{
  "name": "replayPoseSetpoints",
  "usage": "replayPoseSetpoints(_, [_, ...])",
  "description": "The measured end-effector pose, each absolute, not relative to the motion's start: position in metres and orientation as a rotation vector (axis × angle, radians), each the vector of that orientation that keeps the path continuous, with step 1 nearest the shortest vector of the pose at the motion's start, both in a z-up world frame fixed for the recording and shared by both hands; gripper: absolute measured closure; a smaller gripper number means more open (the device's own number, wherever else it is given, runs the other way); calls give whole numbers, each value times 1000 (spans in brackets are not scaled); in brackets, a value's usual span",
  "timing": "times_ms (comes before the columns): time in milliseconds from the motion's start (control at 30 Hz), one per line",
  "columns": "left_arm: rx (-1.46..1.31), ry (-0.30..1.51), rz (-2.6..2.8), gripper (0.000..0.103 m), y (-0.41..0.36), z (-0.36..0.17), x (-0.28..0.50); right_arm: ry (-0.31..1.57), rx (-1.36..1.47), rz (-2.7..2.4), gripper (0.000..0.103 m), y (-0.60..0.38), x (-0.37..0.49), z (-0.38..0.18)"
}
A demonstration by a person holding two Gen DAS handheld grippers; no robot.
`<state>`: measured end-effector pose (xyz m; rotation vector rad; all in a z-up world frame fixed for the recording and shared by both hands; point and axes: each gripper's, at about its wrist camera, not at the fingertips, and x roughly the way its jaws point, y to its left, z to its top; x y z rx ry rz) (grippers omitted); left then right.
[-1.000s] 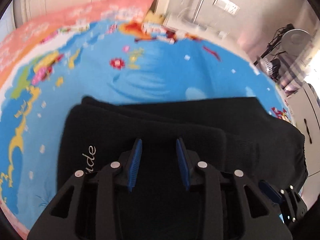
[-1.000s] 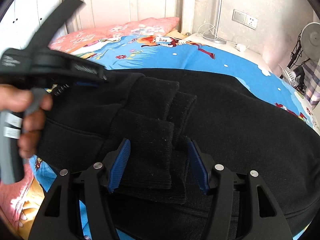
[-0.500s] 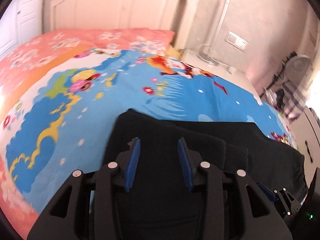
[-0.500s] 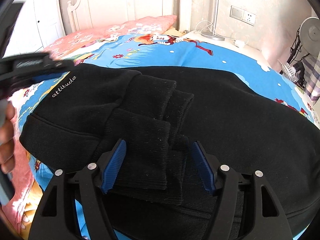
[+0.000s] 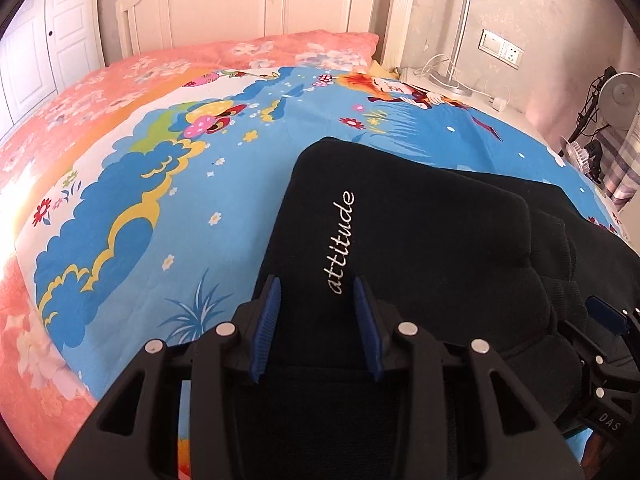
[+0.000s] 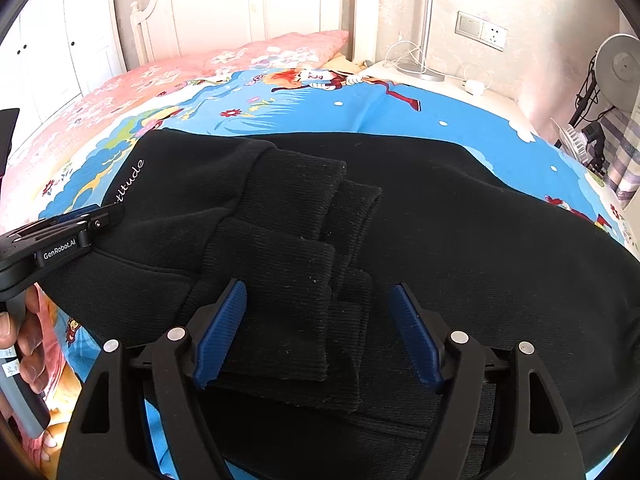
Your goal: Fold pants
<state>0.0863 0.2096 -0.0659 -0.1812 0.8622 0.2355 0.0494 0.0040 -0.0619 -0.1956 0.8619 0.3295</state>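
Black pants [image 5: 420, 240] [image 6: 460, 240] with white "attitude" lettering lie folded on the bed, ribbed cuffs [image 6: 288, 280] laid over the waist end. My left gripper [image 5: 316, 320] is open and empty, its blue pads over the near left edge of the pants. It also shows in the right wrist view [image 6: 80, 228] at the left edge of the pants. My right gripper [image 6: 320, 332] is open and empty, its pads either side of the cuffs. It also shows in the left wrist view [image 5: 608, 320] at the right.
The pants lie on a blue cartoon bedsheet [image 5: 160, 220] with a pink quilt [image 5: 80, 92] at the left and back. A white headboard [image 6: 240, 8], a floor lamp pole [image 5: 460, 20], a wall socket [image 6: 480, 32] and a fan [image 6: 616, 64] stand behind.
My left gripper has swung left and back, so the "attitude" lettering now lies between its pads. My right gripper has opened slightly wider over the cuffs.
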Motion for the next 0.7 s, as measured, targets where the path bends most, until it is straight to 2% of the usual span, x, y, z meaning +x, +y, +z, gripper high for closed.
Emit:
replayPoseSetpoints(333, [-298, 785, 211, 63, 226, -56, 69, 862, -194, 326, 27, 4, 51, -63])
replayPoseSetpoints(433, [-258, 797, 194, 65, 225, -60, 64, 862, -193, 323, 25, 4, 51, -63])
replayPoseSetpoints(600, [-233, 810, 193, 60, 224, -67, 67, 859, -199, 318, 25, 5, 51, -63])
replayPoseSetpoints(700, [-237, 813, 182, 53, 228, -69, 68, 859, -200, 319, 25, 4, 51, -63])
